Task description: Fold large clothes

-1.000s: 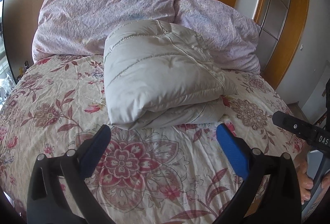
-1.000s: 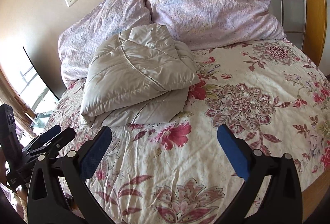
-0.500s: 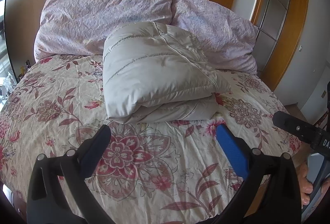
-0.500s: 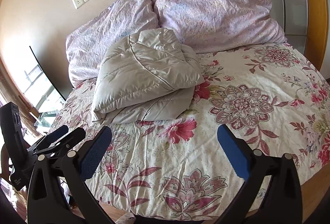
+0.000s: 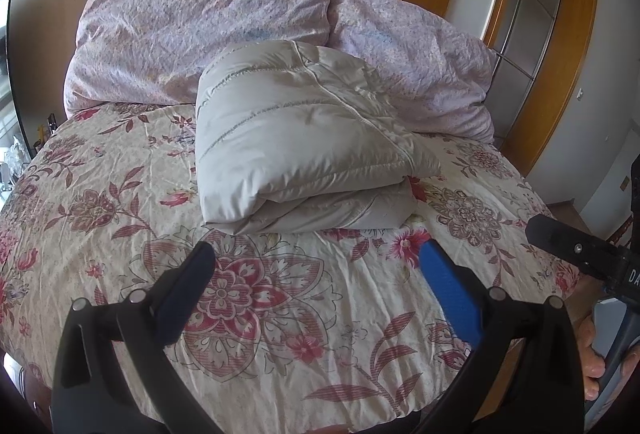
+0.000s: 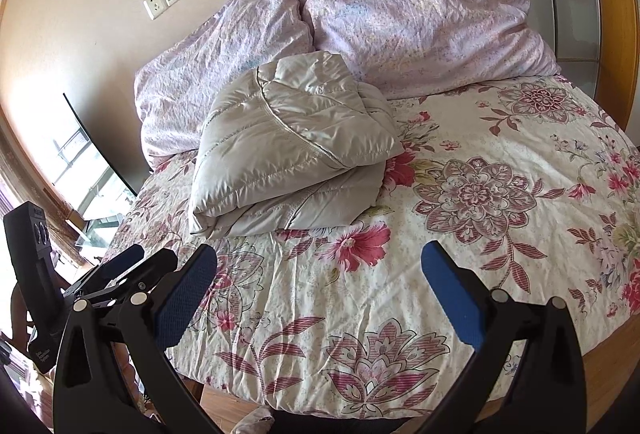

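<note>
A pale grey padded jacket (image 5: pixel 304 138) lies folded into a thick bundle on the floral bedspread (image 5: pixel 120 234), in front of the pillows; it also shows in the right wrist view (image 6: pixel 288 154). My left gripper (image 5: pixel 316 274) is open and empty, held back from the jacket over the bed's near part. My right gripper (image 6: pixel 320 274) is open and empty, also well short of the jacket. The right gripper's tip (image 5: pixel 576 246) shows at the right edge of the left wrist view; the left gripper (image 6: pixel 116 270) shows at the lower left of the right wrist view.
Two lilac pillows (image 5: pixel 200 34) (image 6: pixel 420 14) lean against the beige wall at the bed's head. A wooden door frame with glass panels (image 5: pixel 536 14) stands to the right. A window (image 6: pixel 80 162) is at the left. The bed's near edge (image 6: pixel 320 406) drops to the floor.
Both grippers have drawn back from the jacket toward the foot of the bed, so more bedspread and the bed's edge show. The jacket has not moved. Both stay open.
</note>
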A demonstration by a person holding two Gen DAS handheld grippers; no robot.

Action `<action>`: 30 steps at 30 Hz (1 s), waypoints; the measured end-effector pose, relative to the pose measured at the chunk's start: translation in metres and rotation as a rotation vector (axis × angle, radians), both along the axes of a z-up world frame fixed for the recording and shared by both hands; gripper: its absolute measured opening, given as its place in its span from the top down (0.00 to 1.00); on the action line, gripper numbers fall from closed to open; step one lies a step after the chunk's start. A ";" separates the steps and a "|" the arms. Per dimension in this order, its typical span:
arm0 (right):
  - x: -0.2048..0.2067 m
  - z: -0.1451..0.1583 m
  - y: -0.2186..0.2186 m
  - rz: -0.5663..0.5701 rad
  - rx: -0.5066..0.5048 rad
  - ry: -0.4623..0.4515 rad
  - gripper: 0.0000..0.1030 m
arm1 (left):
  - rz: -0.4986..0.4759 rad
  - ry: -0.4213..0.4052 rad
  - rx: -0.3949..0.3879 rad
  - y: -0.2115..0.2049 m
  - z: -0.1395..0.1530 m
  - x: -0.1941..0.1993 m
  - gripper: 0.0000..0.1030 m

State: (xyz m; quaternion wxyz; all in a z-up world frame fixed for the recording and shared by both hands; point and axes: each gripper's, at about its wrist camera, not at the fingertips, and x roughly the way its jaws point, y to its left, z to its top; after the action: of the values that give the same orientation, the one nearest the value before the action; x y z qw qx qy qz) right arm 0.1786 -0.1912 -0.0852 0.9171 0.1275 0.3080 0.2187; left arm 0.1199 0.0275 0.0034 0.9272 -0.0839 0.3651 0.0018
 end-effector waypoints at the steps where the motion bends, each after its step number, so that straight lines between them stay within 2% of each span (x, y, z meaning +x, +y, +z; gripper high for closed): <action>1: 0.000 0.000 0.000 0.000 0.000 0.000 0.01 | -0.001 0.000 0.001 0.000 0.000 0.000 0.02; 30: 0.005 -0.006 -0.003 0.003 0.020 0.031 0.01 | -0.011 0.009 -0.004 -0.003 -0.001 0.001 0.02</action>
State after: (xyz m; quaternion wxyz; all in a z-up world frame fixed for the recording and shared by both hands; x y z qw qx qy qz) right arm 0.1841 -0.1938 -0.0910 0.9106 0.1397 0.3200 0.2209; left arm 0.1210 0.0241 0.0021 0.9253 -0.0841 0.3697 -0.0035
